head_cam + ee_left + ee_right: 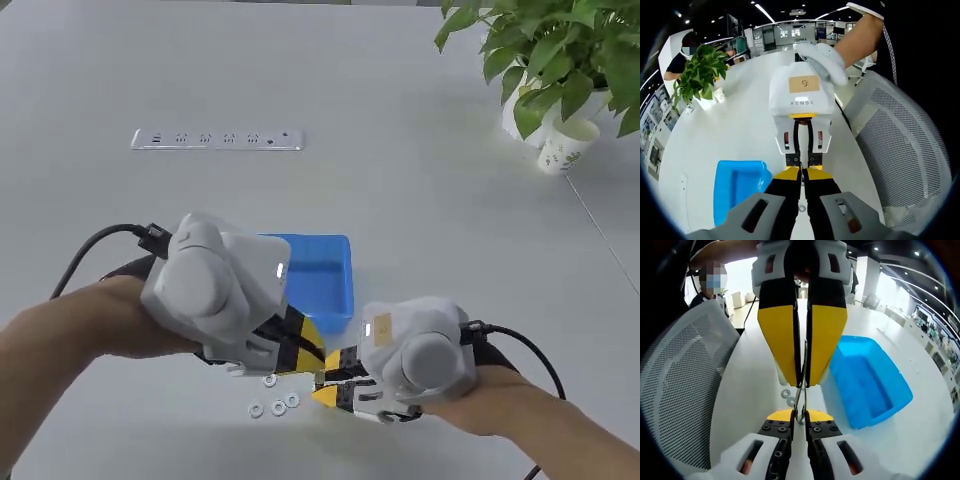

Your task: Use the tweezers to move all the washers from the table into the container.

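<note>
1. Tweezers (800,397) of thin metal sit just off the near side of the blue container (322,285). They bridge the two claws, which meet tip to tip there.
2. Left claw (308,348) is drawn in narrow, its broad yellow pads closed on the tweezers' shaft. In the right gripper view it reaches in from the top, with the container just beside it.
3. Right claw (332,385) faces it from the near right of the container. Its yellow tips are also pulled in narrow, and the lower end of the tweezers is pinched between them.
4. Washers (272,400), a small cluster of pale rings, lie flat on the grey surface (400,180). They are on the near side of the container, outside it and apart from its wall, just under the joined claws.
5. In the right gripper view two of the rings lie close to the tweezers' tip, on the side away from the container.
6. A white power strip (217,140) lies well beyond the container's far wall.
7. A potted plant (545,50) with a paper cup (566,145) against it stands well beyond the container, off to its right.
8. A mesh chair back (682,390) shows on the side of the claws away from the container.
</note>
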A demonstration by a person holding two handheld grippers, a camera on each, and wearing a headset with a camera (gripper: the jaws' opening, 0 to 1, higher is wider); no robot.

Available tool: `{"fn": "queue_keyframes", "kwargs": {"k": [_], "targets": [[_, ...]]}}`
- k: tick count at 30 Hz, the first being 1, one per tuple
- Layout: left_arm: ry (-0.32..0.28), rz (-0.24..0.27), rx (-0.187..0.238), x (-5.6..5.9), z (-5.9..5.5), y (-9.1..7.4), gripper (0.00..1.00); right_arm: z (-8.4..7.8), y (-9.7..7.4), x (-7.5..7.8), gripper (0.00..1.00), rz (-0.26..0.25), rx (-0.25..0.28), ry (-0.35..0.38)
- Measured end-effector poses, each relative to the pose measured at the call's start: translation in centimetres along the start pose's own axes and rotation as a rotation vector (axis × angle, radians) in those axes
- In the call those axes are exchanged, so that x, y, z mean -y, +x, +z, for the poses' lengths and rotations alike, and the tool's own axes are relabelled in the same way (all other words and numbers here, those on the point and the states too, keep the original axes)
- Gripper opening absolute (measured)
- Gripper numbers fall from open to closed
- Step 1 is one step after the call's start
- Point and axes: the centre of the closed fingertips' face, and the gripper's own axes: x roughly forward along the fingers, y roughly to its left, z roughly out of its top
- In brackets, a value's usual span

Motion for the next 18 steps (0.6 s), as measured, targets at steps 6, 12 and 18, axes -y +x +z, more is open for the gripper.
{"fn": "queue_keyframes", "kwargs": {"k": [6, 12, 18], "targets": [[0.001, -0.005, -0.001, 0.06, 0.02, 0.02, 0.06, -0.02, 0.01, -0.01, 0.1, 0.0, -0.002, 0.002], [0.01, -0.007, -0.012, 0.16, 0.0, 0.0, 0.06, -0.09, -0.1, -0.07, 0.1, 0.001, -0.01, -0.002], [0.015, -0.006, -0.011, 0.15, 0.31, -0.15, 0.06, 0.03, -0.44, -0.04, 0.1, 0.001, -0.012, -0.002]]}}
